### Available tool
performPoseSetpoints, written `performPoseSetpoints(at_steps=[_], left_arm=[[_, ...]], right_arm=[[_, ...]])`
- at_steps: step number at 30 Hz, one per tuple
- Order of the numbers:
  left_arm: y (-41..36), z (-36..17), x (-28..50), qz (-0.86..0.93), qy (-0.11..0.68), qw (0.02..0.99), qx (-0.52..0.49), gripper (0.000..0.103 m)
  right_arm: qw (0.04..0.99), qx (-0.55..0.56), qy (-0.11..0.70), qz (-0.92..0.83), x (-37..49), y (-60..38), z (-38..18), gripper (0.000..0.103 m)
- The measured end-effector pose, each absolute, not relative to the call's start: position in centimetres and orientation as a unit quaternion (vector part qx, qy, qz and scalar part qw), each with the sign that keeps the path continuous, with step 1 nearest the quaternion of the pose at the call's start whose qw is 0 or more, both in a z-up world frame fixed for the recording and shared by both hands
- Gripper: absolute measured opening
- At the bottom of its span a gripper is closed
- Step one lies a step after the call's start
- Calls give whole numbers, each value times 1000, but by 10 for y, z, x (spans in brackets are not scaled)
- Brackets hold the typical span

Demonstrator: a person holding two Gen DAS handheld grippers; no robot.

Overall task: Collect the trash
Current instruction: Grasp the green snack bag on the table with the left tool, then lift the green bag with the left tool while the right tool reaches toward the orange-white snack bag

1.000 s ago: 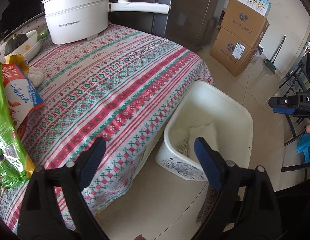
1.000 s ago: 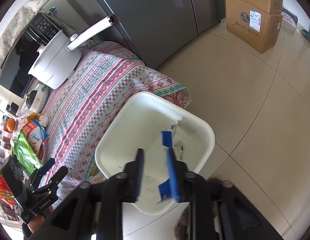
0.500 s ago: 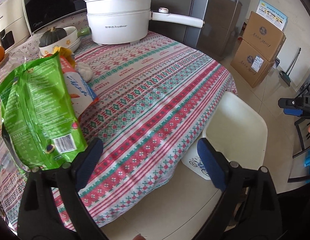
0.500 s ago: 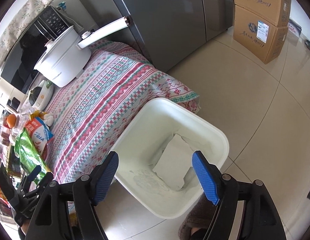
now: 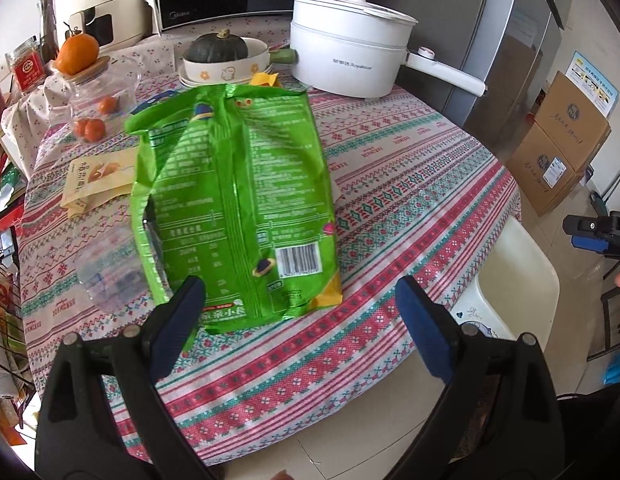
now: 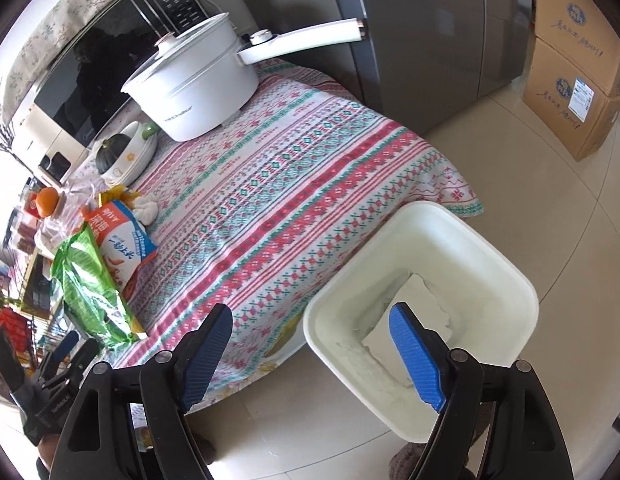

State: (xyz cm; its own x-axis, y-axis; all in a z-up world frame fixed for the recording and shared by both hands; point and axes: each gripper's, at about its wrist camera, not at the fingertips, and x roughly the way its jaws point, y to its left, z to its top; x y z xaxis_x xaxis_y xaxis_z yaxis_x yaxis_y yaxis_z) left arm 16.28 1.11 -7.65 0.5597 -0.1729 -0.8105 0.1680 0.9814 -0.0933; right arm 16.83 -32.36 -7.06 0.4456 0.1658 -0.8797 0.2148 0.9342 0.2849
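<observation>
A green snack bag (image 5: 237,200) lies printed side up on the patterned tablecloth (image 5: 410,184). My left gripper (image 5: 299,320) hovers open just short of the bag's near end, and nothing sits between its fingers. A white bin (image 6: 510,280) stands on the floor beside the table with a white paper (image 6: 414,304) lying inside it. My right gripper (image 6: 310,354) hangs over the bin's near left corner. Its jaws are opening and nothing is between them. A blue and white carton (image 6: 125,240) rests behind the green bag (image 6: 93,292).
A white electric pot (image 5: 350,60) and a bowl holding a green squash (image 5: 221,60) stand at the table's far side. A beige packet (image 5: 93,176) and a clear plastic container (image 5: 109,280) lie left of the bag. Cardboard boxes (image 5: 562,152) are stacked by the fridge.
My left gripper swung left from the bin to the table, facing the green bag. My right gripper opened, dropped the white paper into the bin and drew back towards the table.
</observation>
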Motion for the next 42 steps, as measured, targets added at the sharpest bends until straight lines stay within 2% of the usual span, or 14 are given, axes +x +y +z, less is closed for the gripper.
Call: performPoseSetpoints(at_steps=[11,21,23,24,26,28,29,30,31,33,36,42], left_arm=[[85,-96,187,-89,501,859,-54,95],[88,-135,216,-158,537,821,-116,92],[84,-140,221,-170,539,814,-135,87],[82,-142,223,-174,540,810,-145,80],[76,-146,225,-182,547,800,-163,65],[70,-147,226,-192,551,794,-174,45],[67,-146,226,-196,550,792,-177,38],[64,-145,226,-200,550,791,-180,26],[62,-143,225,-202,550,790,-181,19],[58,-136,223,-208,543,793,-180,11],[55,-118,217,-211,523,808,-170,5],[57,-75,195,-200,465,850,-144,3]], right_arm=[[828,154,539,24,194,-257,-75,83],[820,130,556,29,211,-236,-88,83],[820,125,557,30,214,-234,-89,83],[820,123,558,30,215,-232,-89,83],[819,120,561,33,216,-229,-91,83],[817,117,563,37,217,-226,-92,83],[817,114,564,38,217,-225,-92,83],[817,112,565,40,217,-224,-92,83],[817,109,564,40,217,-224,-92,83],[818,106,564,40,216,-223,-92,83],[818,107,564,37,215,-224,-92,83],[821,109,559,32,212,-227,-90,83]])
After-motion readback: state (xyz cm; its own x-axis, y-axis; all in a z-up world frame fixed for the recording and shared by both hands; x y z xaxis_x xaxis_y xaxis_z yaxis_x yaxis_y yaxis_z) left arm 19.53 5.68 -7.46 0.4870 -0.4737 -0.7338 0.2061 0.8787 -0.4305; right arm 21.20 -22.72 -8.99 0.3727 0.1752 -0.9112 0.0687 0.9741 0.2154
